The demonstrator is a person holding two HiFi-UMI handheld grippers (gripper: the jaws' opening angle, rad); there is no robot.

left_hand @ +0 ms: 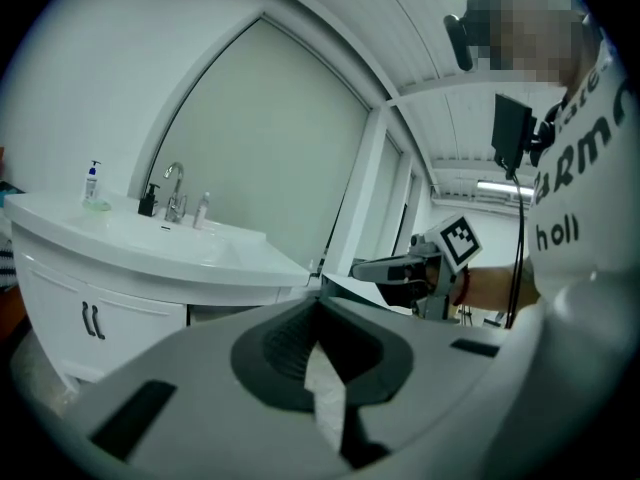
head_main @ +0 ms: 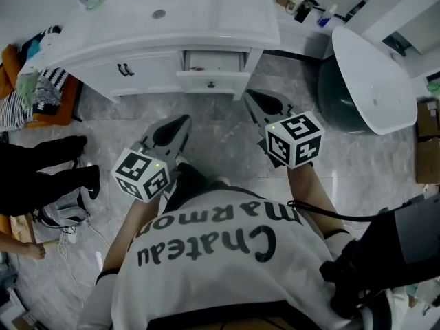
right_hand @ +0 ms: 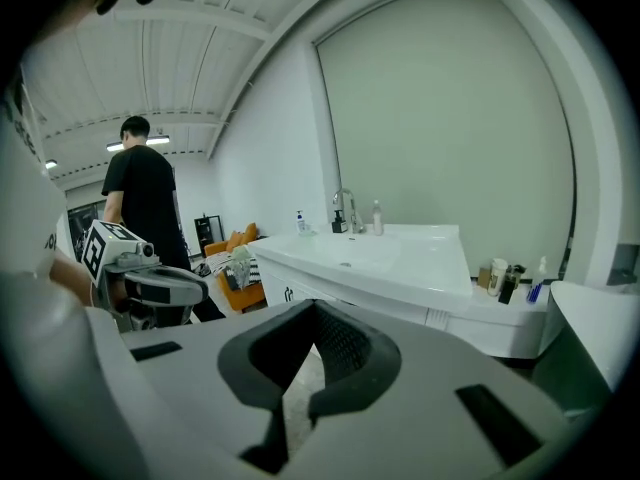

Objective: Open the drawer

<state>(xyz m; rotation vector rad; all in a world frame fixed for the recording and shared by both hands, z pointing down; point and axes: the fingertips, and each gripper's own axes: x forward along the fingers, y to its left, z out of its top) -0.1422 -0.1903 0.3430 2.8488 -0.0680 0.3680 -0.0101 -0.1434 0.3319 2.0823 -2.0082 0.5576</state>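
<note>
Hovering over the floor, the left hand-held gripper (head_main: 180,124) and the right hand-held gripper (head_main: 253,98) are both showing jaws pressed together on nothing. The drawer (head_main: 212,81) is standing pulled out of the white vanity (head_main: 220,19) just ahead of them, nearer the right one.

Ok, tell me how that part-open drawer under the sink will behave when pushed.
The drawer looks like a rigid white box in the vanity, so it should probably slide straight rather than flex. Little shows inside it, so it is likely light. Its small knob may offer little grip.
</note>
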